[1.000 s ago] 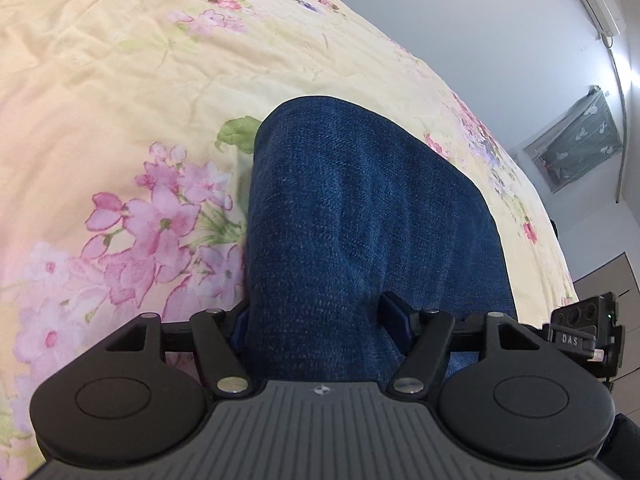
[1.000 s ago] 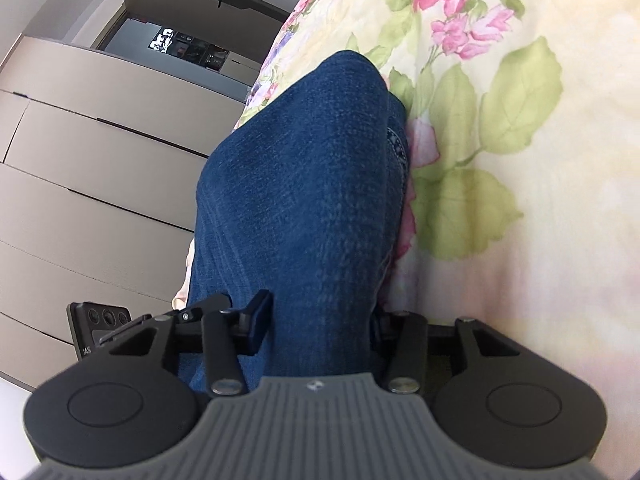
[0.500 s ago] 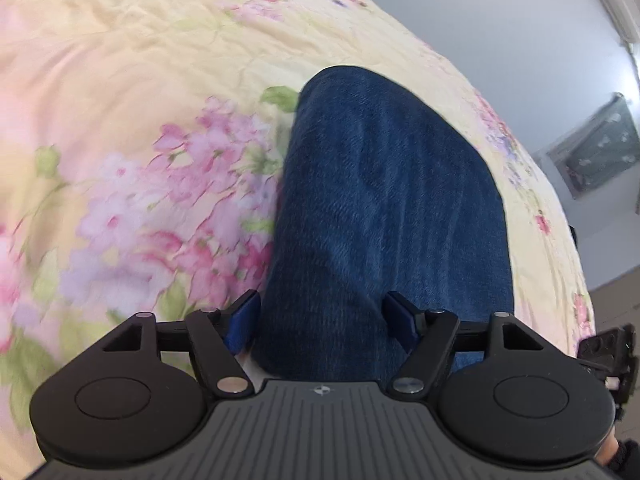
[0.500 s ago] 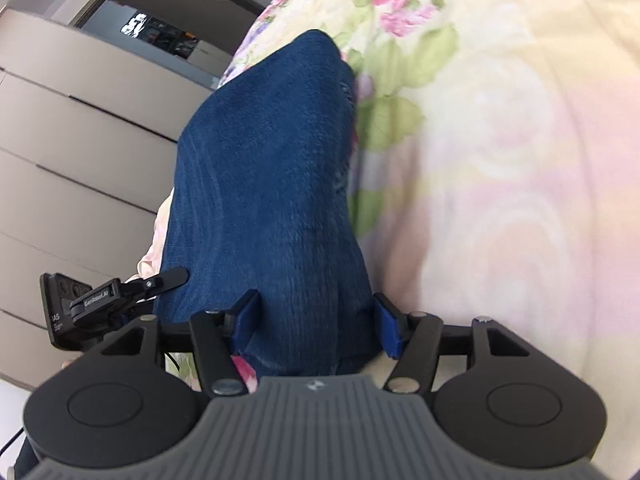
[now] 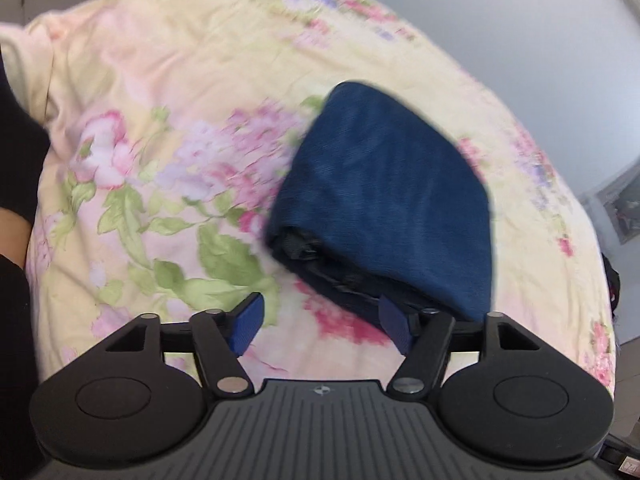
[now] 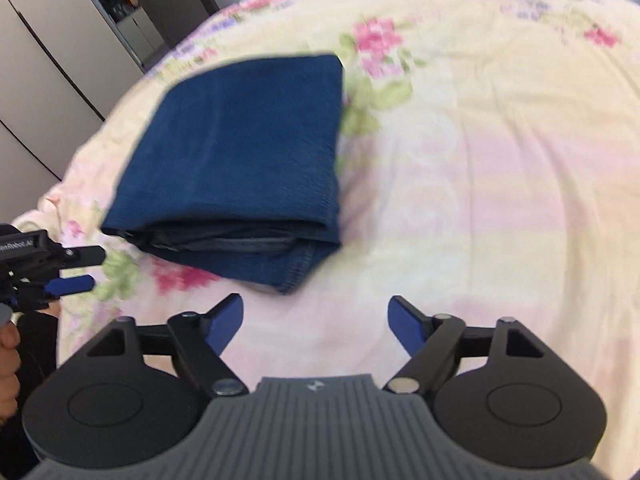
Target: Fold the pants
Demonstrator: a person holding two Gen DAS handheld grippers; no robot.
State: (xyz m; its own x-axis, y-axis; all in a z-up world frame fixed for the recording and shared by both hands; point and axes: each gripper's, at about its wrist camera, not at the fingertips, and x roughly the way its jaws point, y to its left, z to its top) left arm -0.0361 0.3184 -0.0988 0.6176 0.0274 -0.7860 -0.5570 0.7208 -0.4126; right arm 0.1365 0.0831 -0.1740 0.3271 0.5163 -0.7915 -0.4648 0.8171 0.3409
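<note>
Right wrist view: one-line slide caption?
Open right gripper hangs clear of the folded blue pants lying on the floral bedspread.

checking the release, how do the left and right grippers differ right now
The left gripper has the folded pants right at its right finger; the right gripper sits clear of them, only floral bedsheet between its fingers. Both are open, holding nothing.

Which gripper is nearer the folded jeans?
The left gripper: one of its fingers reaches the folded jeans. The right gripper sits apart from them.
</note>
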